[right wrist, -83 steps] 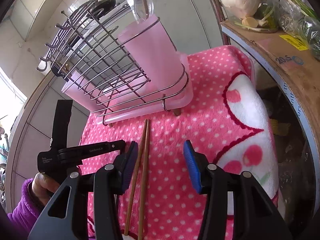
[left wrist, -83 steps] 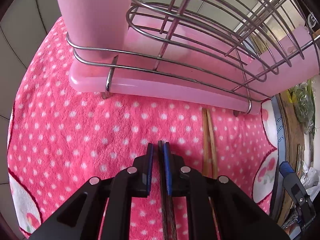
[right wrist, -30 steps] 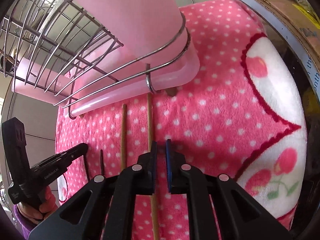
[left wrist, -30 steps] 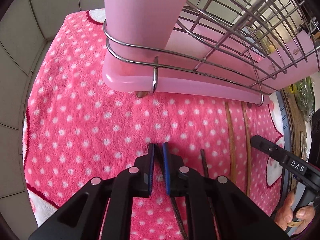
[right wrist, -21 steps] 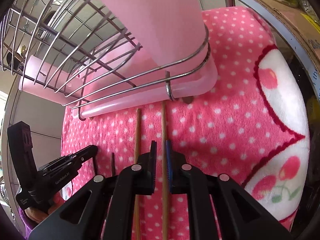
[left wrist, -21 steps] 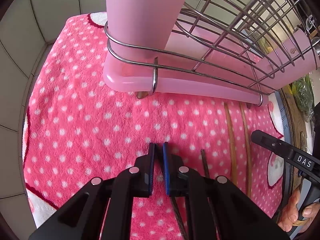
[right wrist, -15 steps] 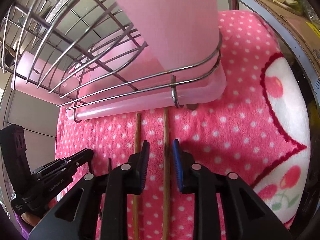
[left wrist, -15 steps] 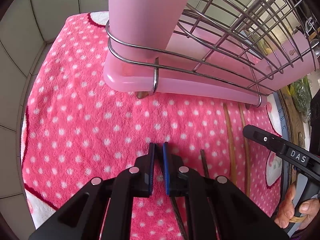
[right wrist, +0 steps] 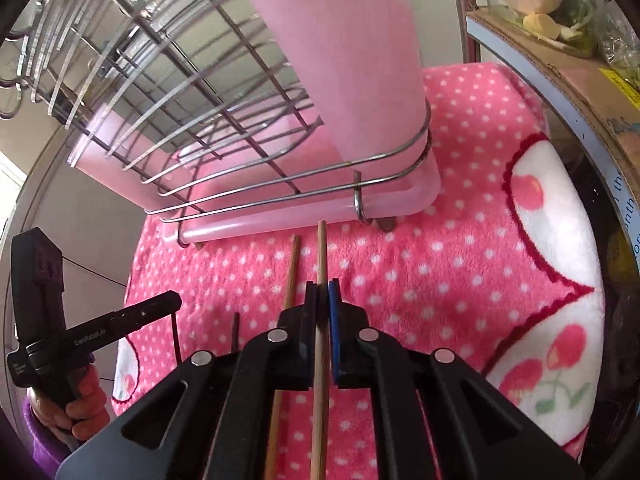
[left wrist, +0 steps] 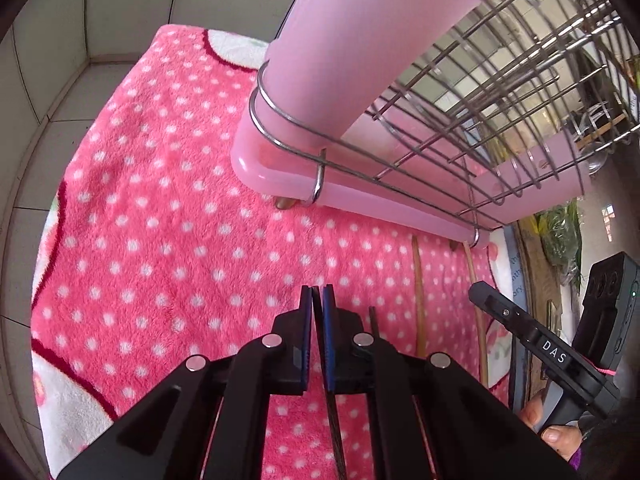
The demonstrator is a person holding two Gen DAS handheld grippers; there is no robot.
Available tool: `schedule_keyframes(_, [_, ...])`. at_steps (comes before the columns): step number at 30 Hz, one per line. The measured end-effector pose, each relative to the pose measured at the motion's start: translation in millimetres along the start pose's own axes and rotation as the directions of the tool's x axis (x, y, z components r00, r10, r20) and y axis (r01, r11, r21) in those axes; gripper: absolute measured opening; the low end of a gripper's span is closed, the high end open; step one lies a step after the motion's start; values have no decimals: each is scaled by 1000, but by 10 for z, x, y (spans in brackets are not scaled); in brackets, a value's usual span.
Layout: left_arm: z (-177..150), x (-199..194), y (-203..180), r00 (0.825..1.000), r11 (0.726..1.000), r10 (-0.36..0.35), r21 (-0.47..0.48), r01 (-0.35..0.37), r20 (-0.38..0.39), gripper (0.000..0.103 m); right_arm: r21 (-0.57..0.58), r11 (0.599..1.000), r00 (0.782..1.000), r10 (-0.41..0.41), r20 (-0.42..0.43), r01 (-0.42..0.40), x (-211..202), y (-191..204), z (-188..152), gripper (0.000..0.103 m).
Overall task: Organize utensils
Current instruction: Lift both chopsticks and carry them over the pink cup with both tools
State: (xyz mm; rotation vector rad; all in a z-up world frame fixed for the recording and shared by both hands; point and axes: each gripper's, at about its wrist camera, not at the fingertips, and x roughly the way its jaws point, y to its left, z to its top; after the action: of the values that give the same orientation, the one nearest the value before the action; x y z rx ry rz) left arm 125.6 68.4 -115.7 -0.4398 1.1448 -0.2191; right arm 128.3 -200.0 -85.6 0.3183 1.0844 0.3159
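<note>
Left gripper (left wrist: pixel 316 296): fingers clamped on a dark chopstick (left wrist: pixel 334 432) above the blanket (left wrist: pixel 160 240), just closed tighter. Rack (right wrist: pixel 280 184) ahead, pink cup (right wrist: pixel 352 60) inside. Right gripper (right wrist: pixel 322 292): fingers just closed on a light chopstick (right wrist: pixel 321 256); second one (right wrist: pixel 291 272) just left on blanket.

Both wrist cams close, angled down, facing wire rack (left wrist: pixel 460 128); share pink towel (right wrist: pixel 460 280).
</note>
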Motion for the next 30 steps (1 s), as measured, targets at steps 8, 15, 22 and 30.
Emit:
schedule_keyframes(8, [-107, -610, -273, 982, 994, -15, 106, -5, 189, 3, -56, 998, 992, 26, 119, -20, -505, 104, -74, 6])
schedule_keyframes(15, [-182, -993, -426, 948, 987, -56, 163, 4, 314, 3, -107, 994, 964, 58, 258, -31, -910, 238, -149, 6])
schedule_keyframes(22, [-301, -1260, -565, 902, 975, -82, 222, -15, 423, 3, -140, 990, 926, 66, 372, -15, -1185, 283, -231, 6])
schedule_keyframes(30, [-239, -1650, -663, 850, 975, -118, 223, 1, 514, 3, -144, 990, 873, 70, 482, 0, -1541, 316, -122, 6])
